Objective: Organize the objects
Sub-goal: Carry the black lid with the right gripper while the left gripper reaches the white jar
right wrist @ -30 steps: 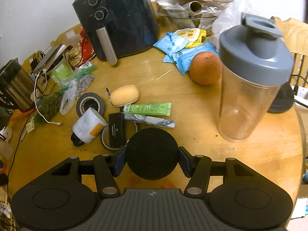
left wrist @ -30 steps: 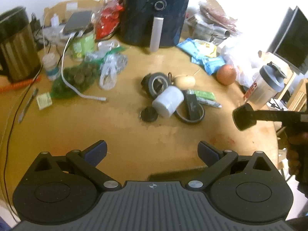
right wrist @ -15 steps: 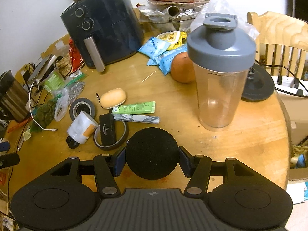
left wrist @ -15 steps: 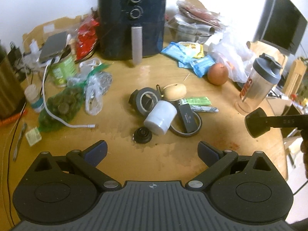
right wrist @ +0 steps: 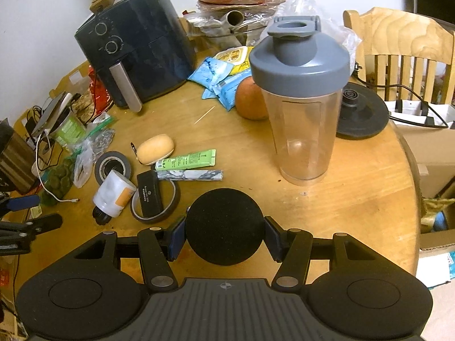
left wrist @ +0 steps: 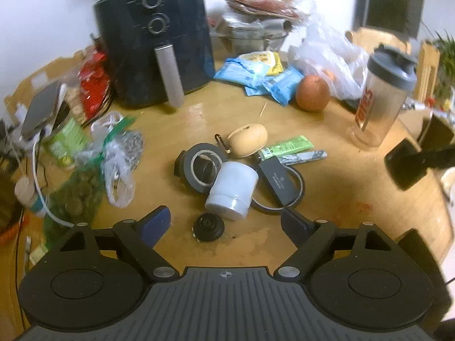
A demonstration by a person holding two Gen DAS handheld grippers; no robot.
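Left tool (left wrist: pixel 224 226) hangs over the desk (left wrist: pixel 369 216) with its jaws spread; they have just been closing, and nothing is pinched between them. Below the gap lie a small black cap (left wrist: pixel 208 226) and, just beyond it, a white jar (left wrist: pixel 231 189) on its side, touching a tape roll (left wrist: pixel 199 167). Right of the jar a black box (left wrist: pixel 280 180) rests across a thin ring (left wrist: pixel 295 196). A tan pod (left wrist: pixel 248 139), a green tube (left wrist: pixel 287 145) and a grey stick (left wrist: pixel 301 157) lie behind these.

Right tool (right wrist: pixel 224 237) pinches a black disc (right wrist: pixel 224 227) between its pads, above the desk's near edge. A shaker (right wrist: pixel 300 99) stands upright ahead of it, with an orange (right wrist: pixel 248 101) beside it and an air fryer (right wrist: pixel 136 45) at the back.
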